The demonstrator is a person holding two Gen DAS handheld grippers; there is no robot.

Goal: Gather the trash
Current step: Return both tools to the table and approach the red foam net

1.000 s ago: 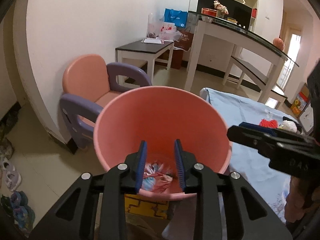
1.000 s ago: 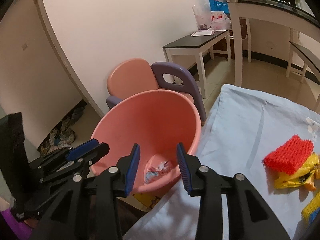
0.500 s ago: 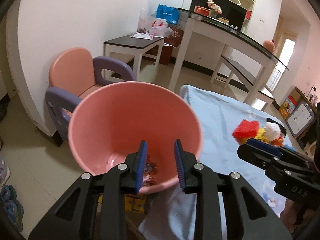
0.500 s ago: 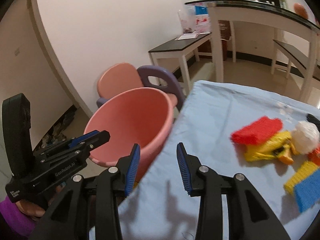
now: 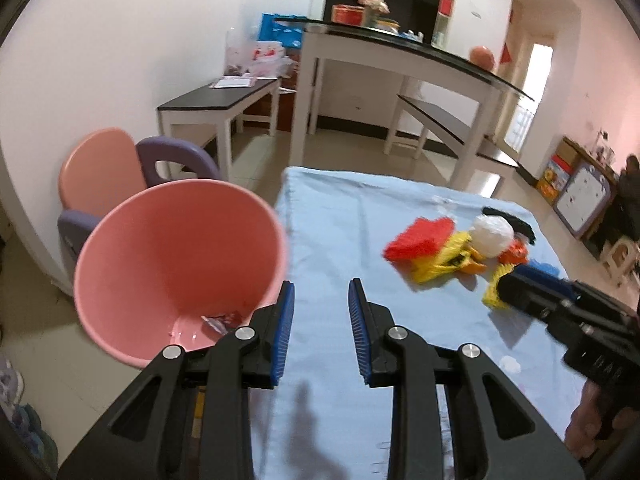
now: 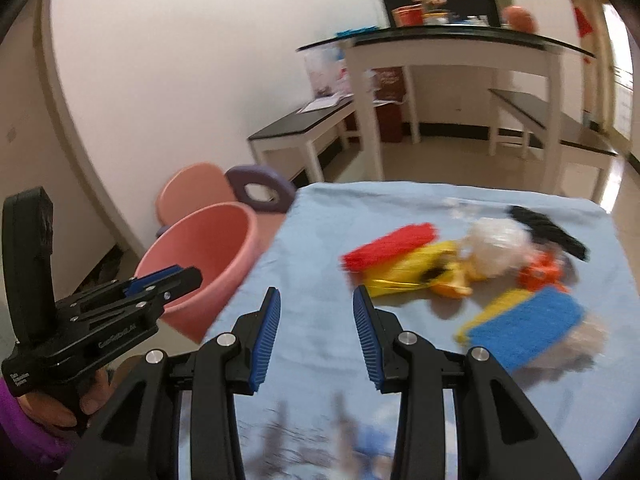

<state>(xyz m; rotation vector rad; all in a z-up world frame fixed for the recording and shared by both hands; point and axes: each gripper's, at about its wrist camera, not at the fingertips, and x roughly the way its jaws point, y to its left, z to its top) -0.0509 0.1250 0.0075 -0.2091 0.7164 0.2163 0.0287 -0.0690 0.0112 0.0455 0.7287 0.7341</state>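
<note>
Both grippers, left and right, gape empty above the blue cloth; the pink bin holds wrappers, trash pile ahead.

Left gripper: jaws parted, blue-ribbed pads facing, nothing between them; held level, pointing forward. Right gripper: jaws parted wider, empty, likewise pointing forward. Each is gripped by a hand at its handle.
</note>
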